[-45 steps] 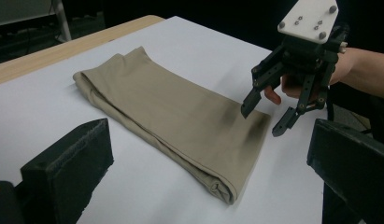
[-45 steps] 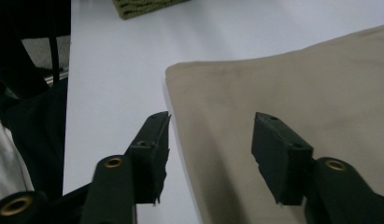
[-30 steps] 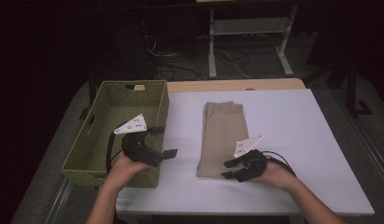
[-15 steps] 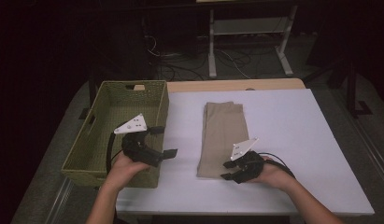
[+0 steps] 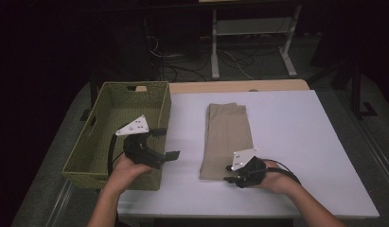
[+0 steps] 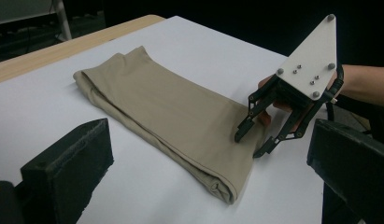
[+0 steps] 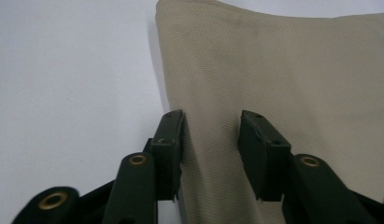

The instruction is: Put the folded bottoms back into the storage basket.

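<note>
My right gripper (image 5: 228,173) sat at the near end of the folded tan trousers (image 5: 226,137), which lay lengthwise on the white table (image 5: 296,127). Its jaws stood partly apart, straddling the cloth's near edge with fabric between them but not clamped. My left gripper (image 5: 164,143) hung wide open and empty at the green basket's (image 5: 95,142) right rim, apart from the trousers.
</note>
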### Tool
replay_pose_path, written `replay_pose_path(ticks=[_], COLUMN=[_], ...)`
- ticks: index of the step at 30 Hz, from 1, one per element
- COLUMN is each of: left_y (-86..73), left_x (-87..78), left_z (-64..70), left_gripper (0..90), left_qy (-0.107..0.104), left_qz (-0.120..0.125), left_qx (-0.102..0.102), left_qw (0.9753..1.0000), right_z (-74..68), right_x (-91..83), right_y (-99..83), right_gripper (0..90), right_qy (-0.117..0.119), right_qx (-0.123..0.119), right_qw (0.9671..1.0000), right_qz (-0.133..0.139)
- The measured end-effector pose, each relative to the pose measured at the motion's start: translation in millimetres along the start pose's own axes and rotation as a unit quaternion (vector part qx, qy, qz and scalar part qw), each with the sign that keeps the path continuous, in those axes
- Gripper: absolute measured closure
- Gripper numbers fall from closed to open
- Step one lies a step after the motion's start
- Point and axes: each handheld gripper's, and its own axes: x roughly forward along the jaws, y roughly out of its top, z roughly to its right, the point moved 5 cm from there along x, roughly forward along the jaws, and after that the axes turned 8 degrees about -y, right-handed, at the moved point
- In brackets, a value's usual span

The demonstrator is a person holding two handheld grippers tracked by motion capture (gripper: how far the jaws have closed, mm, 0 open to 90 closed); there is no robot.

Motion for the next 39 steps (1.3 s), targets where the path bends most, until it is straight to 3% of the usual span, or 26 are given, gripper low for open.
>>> replay_pose_path(ticks=[7,15,28,39], left_y=[0.0,0.0,0.0,0.0], left_x=[0.1,0.3,0.3,0.2], left_z=[0.0,-0.4,-0.5,-0.7], left_gripper=[0.5,0.6,0.6,0.6], left_qy=[0.001,0.0,-0.001,-0.001], left_qz=[0.0,-0.002,-0.002,-0.002], left_qx=[0.0,-0.001,-0.002,-0.002], left_qw=[1.0,1.0,1.0,1.0], right_z=[2.9,6.8,11.6,10.1], right_x=[0.8,1.9,-0.7,-11.1], right_y=[-0.1,-0.4,-1.0,1.7], right_gripper=[71.1,79.0,80.3,80.3], right_qy=[-0.012,-0.01,0.012,0.015], right_qx=[-0.008,0.014,0.045,0.043], right_qw=[0.9999,0.9998,0.9988,0.9987], right_qz=[0.0,0.004,0.013,0.022])
